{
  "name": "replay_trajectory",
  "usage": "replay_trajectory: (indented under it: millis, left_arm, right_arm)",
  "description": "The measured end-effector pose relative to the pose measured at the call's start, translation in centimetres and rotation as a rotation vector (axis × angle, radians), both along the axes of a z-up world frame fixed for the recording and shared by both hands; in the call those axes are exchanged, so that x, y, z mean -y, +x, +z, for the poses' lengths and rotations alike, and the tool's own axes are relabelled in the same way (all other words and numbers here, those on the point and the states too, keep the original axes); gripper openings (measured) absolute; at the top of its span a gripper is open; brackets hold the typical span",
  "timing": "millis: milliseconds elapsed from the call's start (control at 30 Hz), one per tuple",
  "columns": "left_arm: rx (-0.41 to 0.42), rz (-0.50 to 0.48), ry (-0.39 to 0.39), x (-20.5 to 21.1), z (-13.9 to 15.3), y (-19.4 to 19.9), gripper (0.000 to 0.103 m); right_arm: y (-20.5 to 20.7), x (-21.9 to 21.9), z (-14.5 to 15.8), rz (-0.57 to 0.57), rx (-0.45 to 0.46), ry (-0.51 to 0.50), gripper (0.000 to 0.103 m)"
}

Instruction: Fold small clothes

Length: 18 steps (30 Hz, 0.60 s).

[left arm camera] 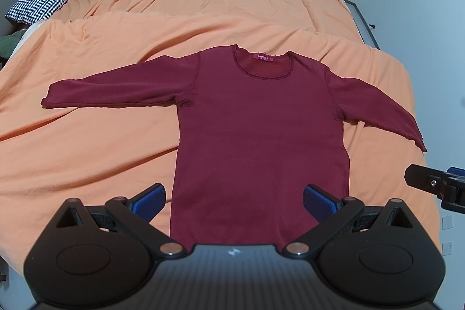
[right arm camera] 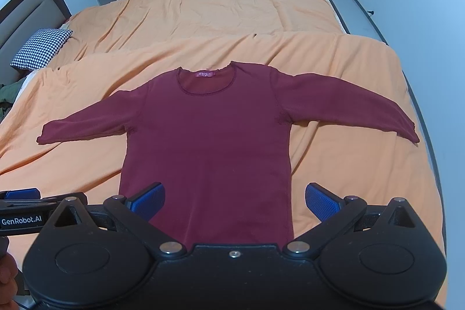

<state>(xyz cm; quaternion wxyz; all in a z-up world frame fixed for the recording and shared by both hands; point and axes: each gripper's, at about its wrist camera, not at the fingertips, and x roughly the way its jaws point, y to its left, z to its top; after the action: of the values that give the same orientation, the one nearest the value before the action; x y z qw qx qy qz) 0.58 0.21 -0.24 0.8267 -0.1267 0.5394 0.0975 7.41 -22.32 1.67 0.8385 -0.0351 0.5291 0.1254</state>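
Two grippers, left gripper [left arm camera: 234, 201] and right gripper [right arm camera: 234, 201], both spread wide and empty, maroon shirt [left arm camera: 258, 141] lay flat mid-frame on orange bedspread [left arm camera: 203, 5], sleeves outstretched, checkered pillow [left arm camera: 40, 2] at upper left.

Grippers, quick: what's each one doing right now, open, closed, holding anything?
Left gripper: open, holding nothing, above the maroon shirt's hem.
Right gripper: open, holding nothing, also over the hem end of the shirt.
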Motion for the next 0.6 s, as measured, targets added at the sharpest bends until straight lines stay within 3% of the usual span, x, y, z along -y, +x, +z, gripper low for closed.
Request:
replay_trajectory:
  millis: [600]
  left_arm:
    - [0.001,-0.002,-0.006,-0.13,-0.04,0.1,0.103]
  right_arm:
    - [0.06,0.06,0.07,-0.001,0.001,0.0,0.102]
